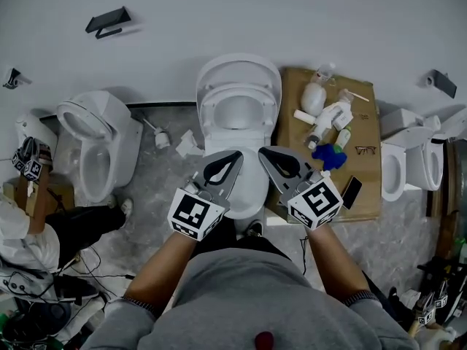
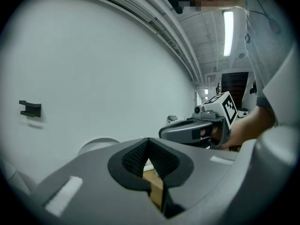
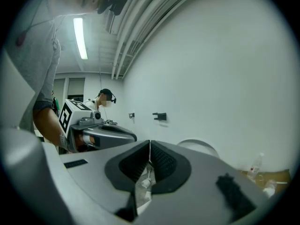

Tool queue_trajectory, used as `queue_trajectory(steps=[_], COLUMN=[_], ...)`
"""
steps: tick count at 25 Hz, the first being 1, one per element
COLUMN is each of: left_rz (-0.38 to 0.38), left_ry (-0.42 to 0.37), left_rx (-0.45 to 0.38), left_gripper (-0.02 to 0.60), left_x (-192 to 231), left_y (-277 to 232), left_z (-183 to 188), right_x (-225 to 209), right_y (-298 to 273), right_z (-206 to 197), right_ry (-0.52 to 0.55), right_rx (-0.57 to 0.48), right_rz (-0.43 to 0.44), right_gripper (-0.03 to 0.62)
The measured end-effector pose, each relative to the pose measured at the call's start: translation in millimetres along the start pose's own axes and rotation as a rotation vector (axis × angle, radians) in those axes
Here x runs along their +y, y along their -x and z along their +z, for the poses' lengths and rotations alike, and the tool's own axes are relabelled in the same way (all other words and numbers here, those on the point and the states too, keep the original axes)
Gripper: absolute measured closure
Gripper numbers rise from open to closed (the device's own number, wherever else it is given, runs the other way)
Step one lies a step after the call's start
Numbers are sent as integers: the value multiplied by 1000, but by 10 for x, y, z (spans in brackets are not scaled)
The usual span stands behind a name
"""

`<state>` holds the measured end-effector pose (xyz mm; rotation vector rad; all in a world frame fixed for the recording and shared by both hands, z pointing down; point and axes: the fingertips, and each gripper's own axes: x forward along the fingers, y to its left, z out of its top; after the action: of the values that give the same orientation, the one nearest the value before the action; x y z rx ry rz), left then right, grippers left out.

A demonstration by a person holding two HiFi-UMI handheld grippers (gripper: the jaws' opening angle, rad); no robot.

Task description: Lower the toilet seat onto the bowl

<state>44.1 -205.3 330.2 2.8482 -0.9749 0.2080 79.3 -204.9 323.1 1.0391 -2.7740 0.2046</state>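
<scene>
Both pairs of tongs are fully closed and hold nothing. The left tongs and right tongs are held side by side, their black ribbed pads meeting at the tips. Grey moulded shells run back to marker cubes gripped by a person in a grey sweatshirt.

Directly beneath them is the glossy white bowl. At 12 o'clock from the tongs the toilet seat stands raised off the bowl, an oval ring leaning back on the rounded lid, which rests close to the plain white wall.

At 2 o'clock, a flat brown cardboard sheet lies on the floor beside the toilet. It carries white plastic bottles, a crumpled blue item, a pair of spectacles and a dark phone.

The floor is grey and speckled, like stone. More white toilets stand at 9 o'clock and 3 o'clock.

Black brackets are fixed to the wall. Ribbed ducting and a strip light run along the ceiling.
</scene>
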Motion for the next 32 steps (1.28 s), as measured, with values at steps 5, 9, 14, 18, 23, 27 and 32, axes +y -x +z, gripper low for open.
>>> queue_trajectory(steps=[5,9,14,18,23,27,32], left_rz=[-2,6,-6,-9,-4,12,15], left_ry=[14,10,-4,4,10,18,38], left_rx=[16,16,43,62,73,84,62], left_gripper=[574,574,574,574,574,574,574], left_x=[276,531,804,1002,1231,1426,1609], left_y=[-191,-307,-477,-616,-755,-879,-922], left_z=[-49,-108,-226,-323,-493,-612,-684], right_x=[-249,-474,-693,-883,-1066,-1227,-1361], right_y=[-260,-511,-822,-1053,-1282,-1460,-1696], right_z=[-75,-184,-333,-504,-714,-860,-956], right_ry=[3,11,34,63,145,211,319], right_rx=[42,97,200,296,414,510,604], right_rz=[-19,-36,-19,-5,10,33,42], right_gripper=[579,579,577,528,523,511,496])
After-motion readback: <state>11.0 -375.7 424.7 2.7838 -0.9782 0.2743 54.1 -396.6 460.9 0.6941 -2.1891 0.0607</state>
